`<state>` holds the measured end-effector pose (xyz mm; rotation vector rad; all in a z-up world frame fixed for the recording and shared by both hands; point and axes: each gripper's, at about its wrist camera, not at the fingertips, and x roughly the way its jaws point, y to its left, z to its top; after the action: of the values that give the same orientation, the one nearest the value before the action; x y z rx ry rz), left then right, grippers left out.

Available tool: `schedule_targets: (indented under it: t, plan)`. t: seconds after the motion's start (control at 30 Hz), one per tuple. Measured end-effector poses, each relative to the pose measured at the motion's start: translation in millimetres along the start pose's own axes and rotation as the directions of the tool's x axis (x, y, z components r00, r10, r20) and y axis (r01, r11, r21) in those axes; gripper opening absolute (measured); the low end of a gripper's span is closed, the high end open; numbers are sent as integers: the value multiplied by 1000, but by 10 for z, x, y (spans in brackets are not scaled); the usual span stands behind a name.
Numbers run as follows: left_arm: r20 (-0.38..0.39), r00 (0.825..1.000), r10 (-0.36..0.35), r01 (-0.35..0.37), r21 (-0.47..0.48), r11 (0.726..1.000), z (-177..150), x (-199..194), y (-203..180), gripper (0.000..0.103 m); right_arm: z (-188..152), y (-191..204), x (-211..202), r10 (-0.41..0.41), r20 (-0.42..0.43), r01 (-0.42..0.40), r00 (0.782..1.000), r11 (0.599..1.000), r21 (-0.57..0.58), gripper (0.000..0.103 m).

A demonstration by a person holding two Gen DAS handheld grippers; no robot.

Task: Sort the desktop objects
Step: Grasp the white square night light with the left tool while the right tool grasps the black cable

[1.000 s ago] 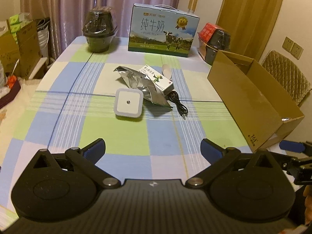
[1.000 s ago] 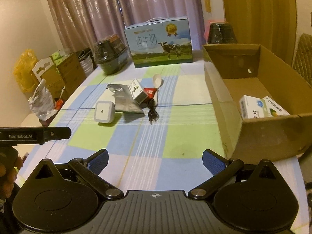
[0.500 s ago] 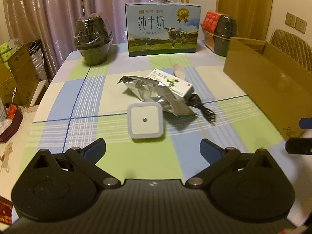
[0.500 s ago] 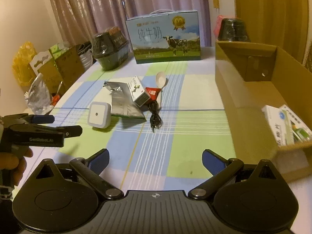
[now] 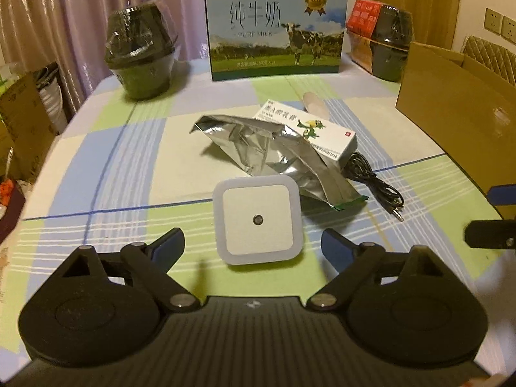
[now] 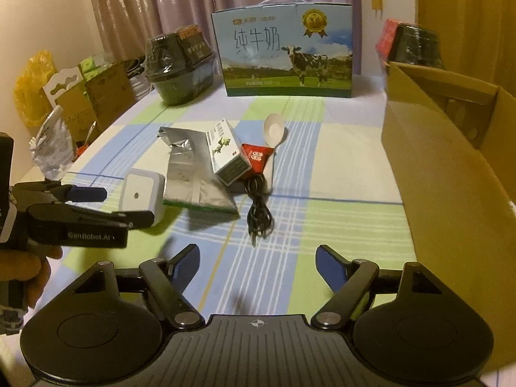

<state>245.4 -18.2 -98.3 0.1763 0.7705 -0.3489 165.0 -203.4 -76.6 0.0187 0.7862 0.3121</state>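
Observation:
A white square night light (image 5: 259, 222) lies on the checked tablecloth, just ahead of my open left gripper (image 5: 253, 246), between its spread fingers. It also shows in the right wrist view (image 6: 140, 195), with the left gripper (image 6: 125, 204) at its near side. Behind it lie a silver foil bag (image 5: 274, 154), a white medicine box (image 5: 309, 129), a black cable (image 5: 377, 183), a red packet (image 6: 256, 156) and a white spoon (image 6: 274, 127). My right gripper (image 6: 258, 266) is open and empty, above the table short of the cable (image 6: 258, 209).
An open cardboard box (image 6: 451, 167) stands at the right edge of the table. A milk carton case (image 6: 287, 51) and two dark wrapped bowl stacks (image 5: 142, 54) (image 5: 387, 42) stand at the back. Cartons and bags sit on the floor to the left.
My left gripper has moved forward, so the night light now sits between its open fingers. My right gripper has moved forward and left, toward the cable.

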Motion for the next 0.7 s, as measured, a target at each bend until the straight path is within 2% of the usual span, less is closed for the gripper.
schedule_targets:
  t: [0.1,0.2,0.27,0.37,0.47,0.57,0.7]
  plan:
    - [-14,1000,-15,15,-9,1000,10,99,9,89,66,-1,177,-9,1,9,1000,1000,-22,64]
    - [-21,999,-25,25,-38,999,35,173,36,89,140,-20,363,-17,-2,17,1000,999,-48,60]
    - [-21,1000,-21,20,-41,999,51,211,42,83,197,-30,489,-20,-5,19,1000,998,-64,58]
    - [-24,1000,-17,16,-47,999,76,245,55,72,257,-39,667,-27,-20,25,999,996,-90,49]
    - [-24,999,-25,24,-49,998,97,254,63,67,296,-31,834,-26,-35,22,999,993,-112,43]
    - [-23,999,-25,24,-33,999,115,261,55,62,312,-18,954,-30,-39,25,999,993,-118,41]
    - [-28,999,-25,24,-39,999,118,256,74,61,327,-3,1059,-36,-46,30,998,992,-124,30]
